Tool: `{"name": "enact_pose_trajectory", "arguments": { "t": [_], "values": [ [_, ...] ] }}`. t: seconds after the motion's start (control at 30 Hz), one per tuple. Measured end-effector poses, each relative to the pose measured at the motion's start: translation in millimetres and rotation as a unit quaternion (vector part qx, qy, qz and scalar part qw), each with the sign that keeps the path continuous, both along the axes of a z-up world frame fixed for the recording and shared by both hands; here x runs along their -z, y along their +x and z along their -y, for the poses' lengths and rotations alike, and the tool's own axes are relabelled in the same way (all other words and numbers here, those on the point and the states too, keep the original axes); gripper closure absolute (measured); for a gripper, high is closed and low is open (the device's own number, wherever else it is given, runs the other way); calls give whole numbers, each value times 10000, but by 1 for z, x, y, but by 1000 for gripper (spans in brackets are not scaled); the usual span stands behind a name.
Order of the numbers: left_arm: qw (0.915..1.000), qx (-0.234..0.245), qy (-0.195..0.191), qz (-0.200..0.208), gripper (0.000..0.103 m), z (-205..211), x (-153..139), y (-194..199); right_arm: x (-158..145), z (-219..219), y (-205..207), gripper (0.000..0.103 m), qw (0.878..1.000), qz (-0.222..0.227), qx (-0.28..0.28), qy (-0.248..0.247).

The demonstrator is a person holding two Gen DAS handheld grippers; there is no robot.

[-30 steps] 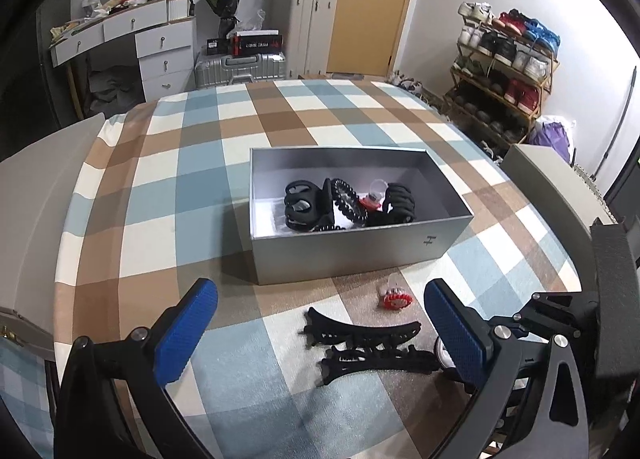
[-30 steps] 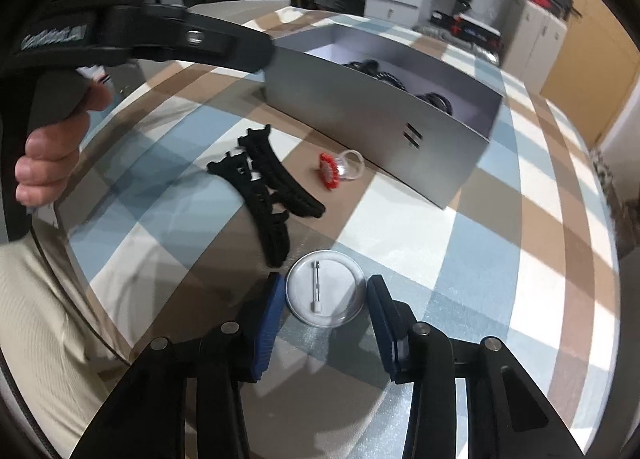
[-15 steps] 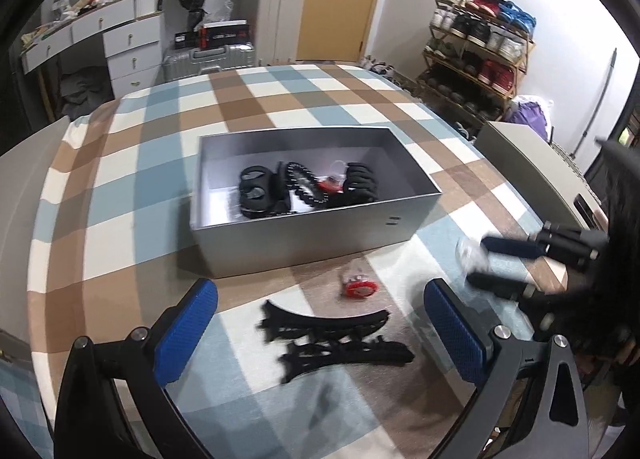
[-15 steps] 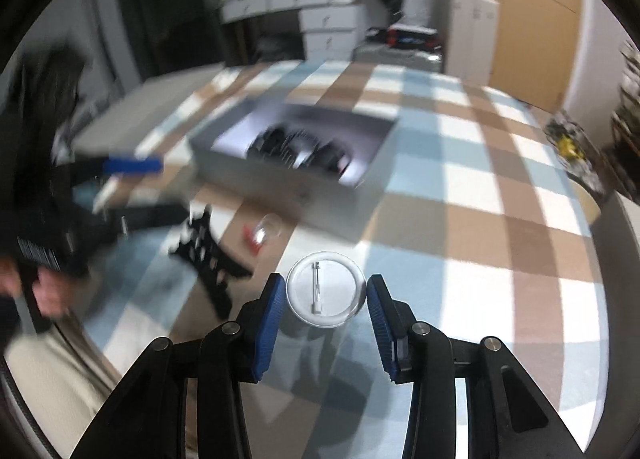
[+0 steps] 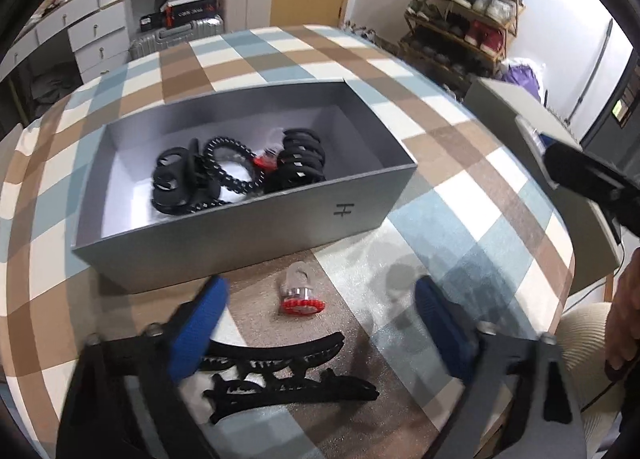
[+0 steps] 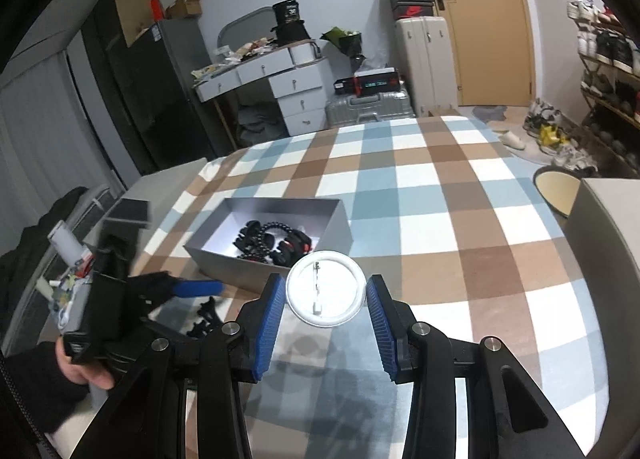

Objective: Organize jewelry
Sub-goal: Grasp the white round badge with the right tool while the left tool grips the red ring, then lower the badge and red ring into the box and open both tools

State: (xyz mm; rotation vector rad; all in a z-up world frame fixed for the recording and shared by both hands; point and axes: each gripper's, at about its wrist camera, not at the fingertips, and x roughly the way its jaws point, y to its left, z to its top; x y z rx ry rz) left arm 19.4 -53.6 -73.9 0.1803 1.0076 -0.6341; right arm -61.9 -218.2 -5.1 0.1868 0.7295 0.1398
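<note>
A round white pin badge is clamped between the blue pads of the right gripper and is held off the checked tablecloth, its back and metal pin facing the camera. The badge is seen just in front of the near corner of the grey box.

The left gripper is lowered over the cloth with its jaws closing — nothing is pressed by the pads yet. Between and just ahead of them a red-topped ring lies on a brown square, close to the near wall of the box but apart from it. Below the ring, two black clip halves lie side by side on the cloth; the upper one is partly covered by the left pad, and whether it is touched cannot be told because of blur.

Inside the box, black hair claws, a black coiled band and a small red piece are bunched together toward the middle of the floor.

In the right wrist view the left gripper is seen at the left edge — blurred, gripped by a hand in a dark sleeve.
</note>
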Motion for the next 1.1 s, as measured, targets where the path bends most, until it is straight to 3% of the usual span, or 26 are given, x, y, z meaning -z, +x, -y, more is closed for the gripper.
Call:
{"name": "enact_pose_trajectory", "arguments": {
  "t": [0.3, 0.4, 0.67, 1.1],
  "values": [
    [9993, -2, 173, -323, 88, 0, 10, 4, 2, -5, 1, 62, 9995, -62, -226, 223],
    [9992, -4, 130, -379, 89, -2, 8, 2, 1, -5, -1, 62, 9995, -23, -223, 232],
    [10000, 44, 62, -56, 89, -4, -11, -10, 6, -3, 2, 62, 9992, -164, -121, 334],
    [9961, -213, -616, 596, 89, -21, -54, -14, 1, -20, 11, 62, 9995, -33, -244, 188]
  ]
}}
